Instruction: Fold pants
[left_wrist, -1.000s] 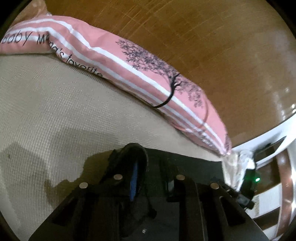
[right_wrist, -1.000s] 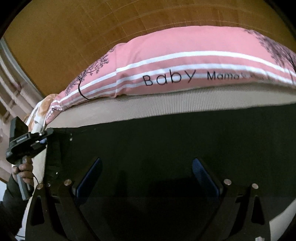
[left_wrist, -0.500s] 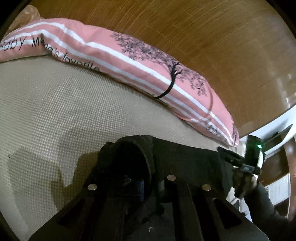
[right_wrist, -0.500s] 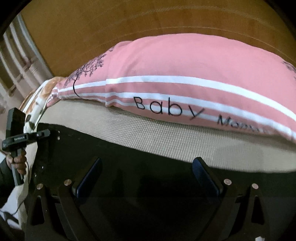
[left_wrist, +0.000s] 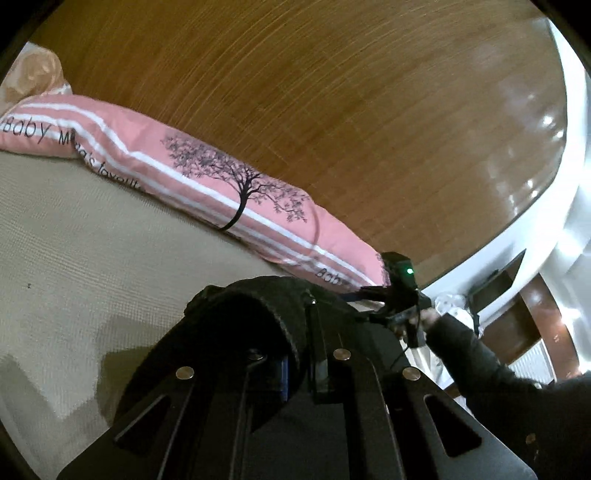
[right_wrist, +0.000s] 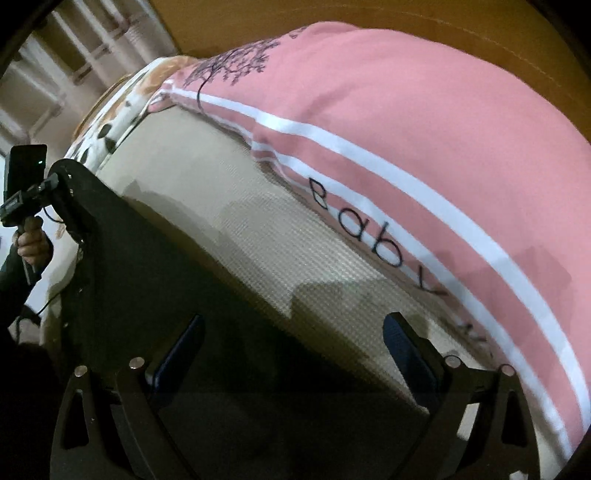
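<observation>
The left hand-held gripper (left_wrist: 301, 365) is clamped on a raised fold of the black pants (left_wrist: 255, 314), lifted off the beige bed (left_wrist: 92, 266) just in front of the pink pillow (left_wrist: 207, 181). The right hand-held gripper (right_wrist: 295, 354) hovers with jaws wide apart and closing, nothing pressed between its blue pads (right_wrist: 406, 350), above the pants spread flat on the bed below the pillow. A dark sleeve (left_wrist: 476, 365) reaches in beside the pillow's end, before the wooden headboard (left_wrist: 332, 92).
</observation>
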